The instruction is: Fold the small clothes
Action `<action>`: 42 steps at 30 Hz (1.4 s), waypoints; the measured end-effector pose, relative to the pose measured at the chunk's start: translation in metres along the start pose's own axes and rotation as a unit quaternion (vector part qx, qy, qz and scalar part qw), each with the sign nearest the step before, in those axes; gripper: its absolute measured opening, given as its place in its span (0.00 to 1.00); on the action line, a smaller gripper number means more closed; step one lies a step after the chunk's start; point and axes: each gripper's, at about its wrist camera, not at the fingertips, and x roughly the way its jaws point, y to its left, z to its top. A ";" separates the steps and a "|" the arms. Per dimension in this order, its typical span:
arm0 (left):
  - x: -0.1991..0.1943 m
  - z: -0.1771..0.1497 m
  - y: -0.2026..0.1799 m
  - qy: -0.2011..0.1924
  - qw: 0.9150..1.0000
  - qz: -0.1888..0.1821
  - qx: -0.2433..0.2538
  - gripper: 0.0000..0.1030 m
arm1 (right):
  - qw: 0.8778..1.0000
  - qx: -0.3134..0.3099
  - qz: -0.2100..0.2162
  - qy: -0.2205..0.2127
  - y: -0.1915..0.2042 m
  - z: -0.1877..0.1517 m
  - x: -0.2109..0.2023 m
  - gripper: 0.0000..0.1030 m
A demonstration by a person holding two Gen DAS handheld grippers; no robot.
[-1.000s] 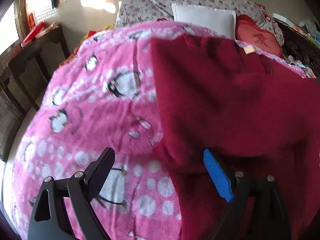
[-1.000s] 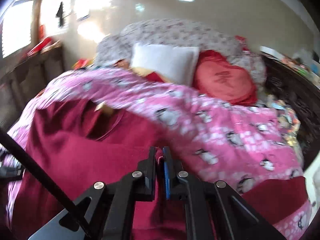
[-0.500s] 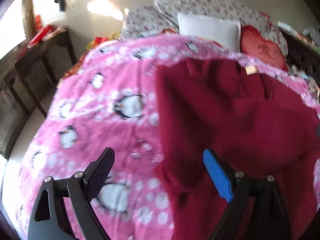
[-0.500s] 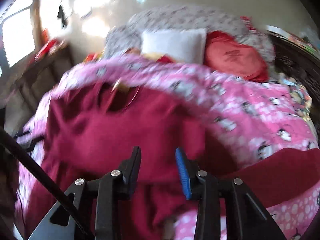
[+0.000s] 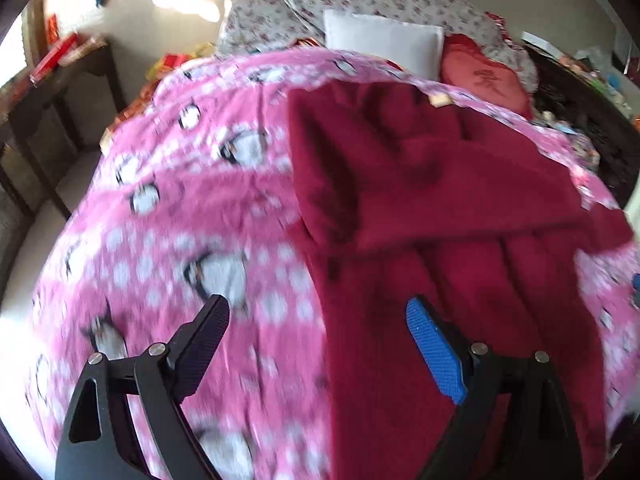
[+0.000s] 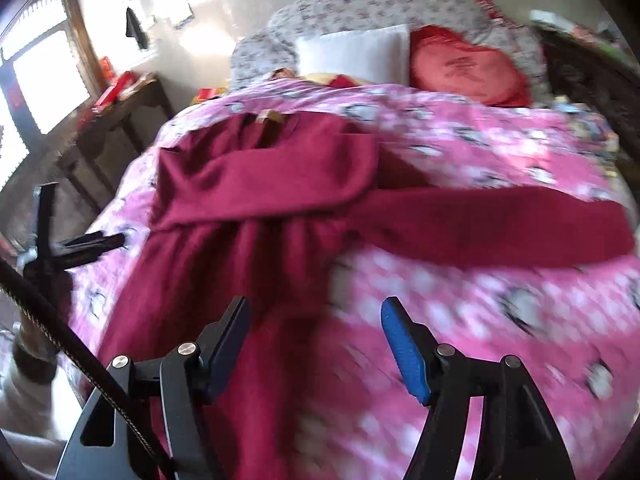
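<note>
Nearest the left camera, the left gripper point(image 5: 316, 328) is hovering with its black and blue fingers point(image 5: 434, 354) spread wide and gripping nothing; below the gap between them the left edge of the dark red fleece garment point(image 5: 420, 184) is meeting the pink fleece blanket printed with penguins and white dots point(image 5: 180, 208). In the right view, the right gripper point(image 6: 314, 340) is opening, its fingers point(image 6: 404, 350) standing apart with nothing pinched between them; the garment's lower hem is lying under its left finger and bare blanket under its right one.

The garment is lying spread on the blanket on the bed, soft and matte, rumpled into long pleats in its lower half. One sleeve point(image 6: 256, 184) is lying folded across the chest, pointing to the left of the right gripper's fingers. The other sleeve point(image 6: 500, 224) is stretching out flat to the right, well beyond the blue finger. The garment's long axis is running away from both pairs of fingers, hem near, neckline far, with a small tan label point(image 6: 269, 115) at the collar.

Beyond the collar, at the head of the bed, a white rectangular pillow point(image 6: 356, 54) is leaning beside a red heart-shaped cushion point(image 6: 468, 70), both against a floral-print quilt point(image 6: 360, 4). Far left of the fingers, a dark wooden side table point(image 6: 120, 120) is standing by the wall.
</note>
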 end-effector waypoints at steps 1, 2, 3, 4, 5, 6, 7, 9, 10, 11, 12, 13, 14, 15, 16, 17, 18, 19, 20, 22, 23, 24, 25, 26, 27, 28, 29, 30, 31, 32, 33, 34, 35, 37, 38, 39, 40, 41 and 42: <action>-0.006 -0.006 -0.001 0.005 1.000 -0.008 -0.003 0.87 | 1.000 0.005 -0.012 -0.004 -0.006 -0.004 -0.006 0.72; -0.010 -0.008 -0.003 0.004 1.000 -0.011 -0.003 0.87 | 1.000 0.013 -0.020 -0.008 -0.014 -0.008 -0.011 0.72; -0.014 -0.010 -0.006 0.000 1.000 -0.012 0.000 0.87 | 0.999 0.031 -0.029 -0.011 -0.027 -0.011 -0.014 0.72; -0.018 -0.010 -0.011 -0.006 1.000 -0.011 0.005 0.87 | 0.997 0.053 -0.044 -0.017 -0.043 -0.013 -0.017 0.72; -0.020 -0.011 -0.017 -0.012 1.000 -0.008 0.010 0.87 | 0.995 0.074 -0.059 -0.024 -0.060 -0.014 -0.019 0.74; -0.022 -0.011 -0.023 -0.016 1.000 -0.006 0.013 0.87 | 0.993 0.090 -0.068 -0.029 -0.072 -0.014 -0.020 0.76; -0.023 -0.012 -0.029 -0.018 1.000 -0.007 0.016 0.87 | 0.988 0.116 -0.090 -0.039 -0.091 -0.014 -0.021 0.78; -0.021 -0.013 -0.040 -0.014 1.000 -0.015 0.019 0.87 | 0.981 0.152 -0.108 -0.053 -0.121 -0.012 -0.020 0.82; -0.017 -0.011 -0.045 -0.010 1.000 -0.018 0.020 0.87 | 0.976 0.179 -0.108 -0.055 -0.141 -0.011 -0.016 0.82; -0.014 -0.009 -0.049 -0.008 1.000 -0.019 0.021 0.87 | 0.972 0.199 -0.109 -0.055 -0.155 -0.010 -0.013 0.82; -0.010 -0.007 -0.053 -0.006 1.000 -0.021 0.023 0.87 | 0.966 0.230 -0.108 -0.056 -0.174 -0.009 -0.009 0.82; -0.006 -0.005 -0.058 -0.003 0.999 -0.023 0.026 0.87 | 0.959 0.256 -0.106 -0.059 -0.189 -0.009 -0.006 0.82; -0.003 -0.004 -0.062 -0.002 0.999 -0.025 0.028 0.87 | 0.954 0.273 -0.106 -0.064 -0.201 -0.007 -0.003 0.82; 0.001 -0.003 -0.067 0.001 0.999 -0.026 0.031 0.87 | 0.945 0.298 -0.109 -0.074 -0.219 -0.005 0.000 0.82; 0.004 -0.003 -0.070 0.004 0.999 -0.026 0.034 0.87 | 0.939 0.316 -0.111 -0.078 -0.229 -0.005 0.002 0.82; 0.007 -0.002 -0.073 0.006 0.999 -0.026 0.036 0.87 | 0.931 0.339 -0.109 -0.080 -0.243 -0.004 0.007 0.82; 0.010 -0.002 -0.075 0.007 0.999 -0.026 0.039 0.87 | 0.926 0.356 -0.101 -0.079 -0.251 -0.003 0.012 0.82; 0.012 -0.002 -0.076 0.008 0.999 -0.026 0.040 0.87 | 0.917 0.382 -0.087 -0.078 -0.261 -0.003 0.018 0.82; 0.014 -0.001 -0.077 0.010 0.999 -0.025 0.041 0.87 | 0.910 0.398 -0.081 -0.084 -0.268 -0.002 0.023 0.84; 0.020 0.001 -0.078 0.014 0.999 -0.022 0.038 0.87 | 0.910 0.392 -0.085 -0.107 -0.269 0.009 0.027 0.84; 0.022 0.002 -0.077 0.016 0.999 -0.021 0.034 0.87 | 0.914 0.378 -0.082 -0.123 -0.267 0.017 0.031 0.76; 0.023 0.002 -0.076 0.018 0.999 -0.021 0.030 0.87 | 0.917 0.370 -0.078 -0.127 -0.267 0.024 0.037 0.47; 0.024 0.003 -0.074 0.019 0.999 -0.022 0.025 0.87 | 0.920 0.365 -0.085 -0.117 -0.268 0.030 0.044 0.29; 0.023 0.003 -0.072 0.018 0.999 -0.023 0.023 0.87 | 0.921 0.363 -0.089 -0.111 -0.269 0.033 0.048 0.07; 0.021 0.003 -0.070 0.015 0.999 -0.025 0.023 0.87 | 0.920 0.365 -0.086 -0.118 -0.270 0.035 0.045 0.07; 0.019 0.003 -0.068 0.011 0.999 -0.024 0.024 0.87 | 0.918 0.364 -0.074 -0.143 -0.267 0.037 0.032 0.07; 0.016 0.003 -0.064 0.005 0.999 -0.019 0.027 0.87 | 0.918 0.357 -0.071 -0.158 -0.263 0.038 0.020 0.07; 0.013 0.004 -0.060 0.001 1.000 -0.012 0.029 0.87 | 0.921 0.339 -0.072 -0.179 -0.252 0.044 0.000 0.07; 0.011 0.005 -0.057 -0.003 1.000 -0.008 0.029 0.87 | 0.925 0.317 -0.076 -0.197 -0.239 0.051 -0.018 0.07; 0.008 0.007 -0.050 -0.010 1.000 -0.004 0.027 0.87 | 0.928 0.295 -0.079 -0.213 -0.228 0.058 -0.035 0.07; 0.005 0.009 -0.045 -0.015 1.000 -0.002 0.022 0.87 | 0.931 0.271 -0.081 -0.232 -0.212 0.069 -0.052 0.07; 0.003 0.011 -0.040 -0.019 1.000 -0.001 0.018 0.87 | 0.935 0.239 -0.074 -0.252 -0.189 0.084 -0.072 0.07; -0.001 0.013 -0.031 -0.026 1.000 0.001 0.010 0.87 | 0.940 0.203 -0.064 -0.266 -0.163 0.100 -0.087 0.07; -0.006 0.017 -0.019 -0.035 0.999 0.004 -0.004 0.87 | 0.950 0.136 -0.052 -0.276 -0.112 0.126 -0.101 0.07; -0.010 0.018 -0.008 -0.043 0.999 0.007 -0.018 0.87 | 0.955 0.105 -0.044 -0.275 -0.085 0.137 -0.104 0.07; -0.013 0.019 0.000 -0.048 0.998 0.007 -0.029 0.87 | 0.959 0.070 -0.029 -0.273 -0.055 0.147 -0.103 0.07; -0.015 0.020 0.007 -0.051 0.998 0.007 -0.039 0.87 | 0.963 0.031 -0.008 -0.266 -0.020 0.157 -0.096 0.07; -0.017 0.020 0.017 -0.053 0.997 0.007 -0.053 0.87 | 0.966 0.006 0.006 -0.258 0.005 0.163 -0.088 0.07; -0.017 0.020 0.024 -0.053 0.997 0.008 -0.063 0.87 | 0.969 -0.022 0.025 -0.244 0.035 0.167 -0.074 0.07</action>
